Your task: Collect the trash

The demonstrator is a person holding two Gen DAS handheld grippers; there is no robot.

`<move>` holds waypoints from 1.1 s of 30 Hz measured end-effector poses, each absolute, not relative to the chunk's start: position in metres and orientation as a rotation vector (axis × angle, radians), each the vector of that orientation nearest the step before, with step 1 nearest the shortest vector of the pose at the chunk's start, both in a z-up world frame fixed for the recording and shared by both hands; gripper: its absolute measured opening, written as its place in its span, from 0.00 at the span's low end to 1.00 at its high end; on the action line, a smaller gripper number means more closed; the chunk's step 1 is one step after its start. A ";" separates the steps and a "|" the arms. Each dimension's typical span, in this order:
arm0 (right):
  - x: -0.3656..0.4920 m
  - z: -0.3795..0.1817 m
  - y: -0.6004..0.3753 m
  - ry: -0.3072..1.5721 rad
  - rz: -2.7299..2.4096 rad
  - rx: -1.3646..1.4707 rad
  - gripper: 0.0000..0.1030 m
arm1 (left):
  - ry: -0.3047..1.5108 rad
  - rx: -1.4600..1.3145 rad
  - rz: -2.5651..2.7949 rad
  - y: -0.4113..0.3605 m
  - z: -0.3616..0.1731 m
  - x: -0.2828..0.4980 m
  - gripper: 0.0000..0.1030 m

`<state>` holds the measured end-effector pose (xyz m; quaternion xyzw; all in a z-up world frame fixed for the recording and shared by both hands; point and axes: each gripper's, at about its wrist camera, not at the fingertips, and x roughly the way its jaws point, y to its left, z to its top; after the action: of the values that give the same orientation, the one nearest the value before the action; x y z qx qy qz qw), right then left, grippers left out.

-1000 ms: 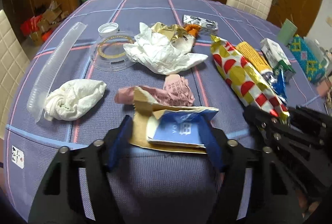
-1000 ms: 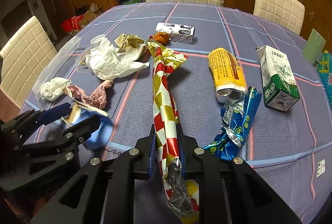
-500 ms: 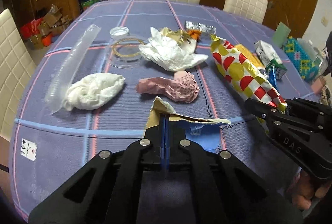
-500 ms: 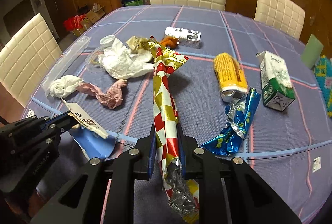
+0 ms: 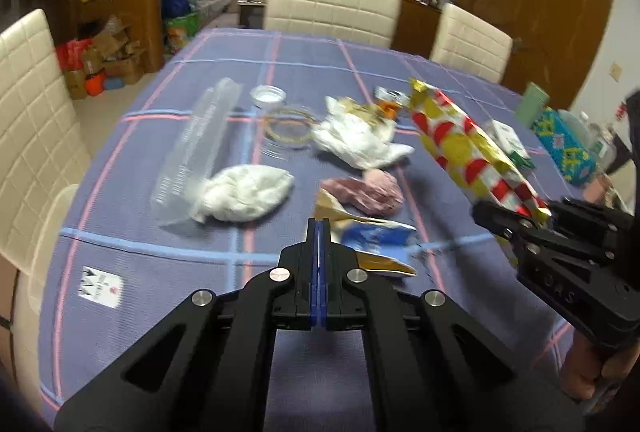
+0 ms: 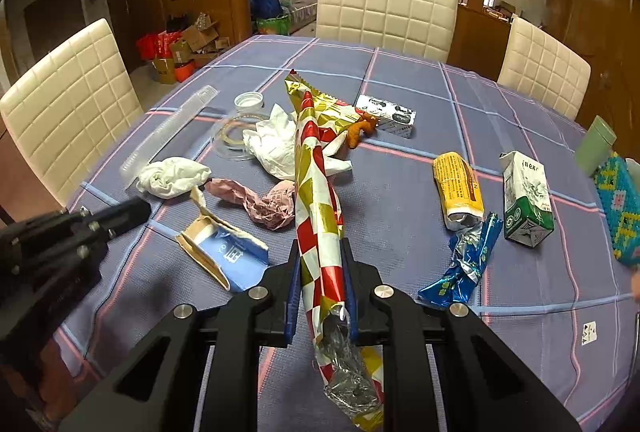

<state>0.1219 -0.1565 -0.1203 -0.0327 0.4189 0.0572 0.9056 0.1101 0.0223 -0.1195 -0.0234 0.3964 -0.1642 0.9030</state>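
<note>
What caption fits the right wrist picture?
Right gripper clamps a red-and-gold snack wrapper above a trash-strewn table.

My snack bag point(image 6: 318, 191): glossy crinkled foil, silver inside. Tissue point(image 6: 172, 175): soft matt paper. Worktop point(image 6: 400, 199) cloth: woven, matt. Tray point(image 5: 196, 147): clear ribbed plastic. Chairs point(image 6: 386, 11): smooth quilted leather-look.

Both tongs point(image 5: 319, 228) point(image 6: 322, 252) — black frames, silver screws, blue pads point(image 6: 294, 284); embossed lettering on right.

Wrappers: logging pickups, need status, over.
Left gripper shut on blue packet. Right gripper shut on red-gold wrapper. Both packages off the cloth. More trash on table; nothing blocking.
</note>
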 end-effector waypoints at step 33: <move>0.123 -0.140 -0.194 0.886 0.102 0.013 0.17 | 0.800 0.065 -0.256 -0.013 -0.137 0.116 0.04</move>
<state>0.1226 -0.1940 -0.1403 0.0062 0.4284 0.0492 0.9022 0.1163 -0.0133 -0.1368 0.0317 0.3884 -0.1240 0.9126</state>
